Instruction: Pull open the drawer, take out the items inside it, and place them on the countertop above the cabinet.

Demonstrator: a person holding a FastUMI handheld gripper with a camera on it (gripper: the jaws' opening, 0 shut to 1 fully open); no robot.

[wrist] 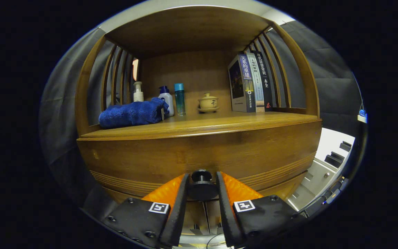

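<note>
Drawer front [199, 155], a curved panel of brown wood with grooved lines along its lower part, is seen just below the countertop [219, 122] of the cabinet, and no gap can be made out between the two. A dark round knob [201, 182] is fixed at the middle of the drawer's lower part, and it is clasped between the two fingers of the gripper [201, 188], one finger pressed to each side of it, so the tool is closed on the knob. Square black-and-white marker tags are carried on the finger bases. On the countertop above, a rolled blue towel [131, 113] is laid at one end, and just behind it a white pump bottle [138, 92] and a white bottle with a blue cap [166, 98] are stood upright. A slim teal bottle [179, 98] is set beside them, and a small lidded cup on a saucer [208, 102], marked with one dark character too small to be read, is placed near the middle. At the other end three books [250, 83] are stood upright against the slatted side; Chinese titles are printed down their spines, the nearest reading 关系的重建, while the others cannot be read with certainty.
</note>
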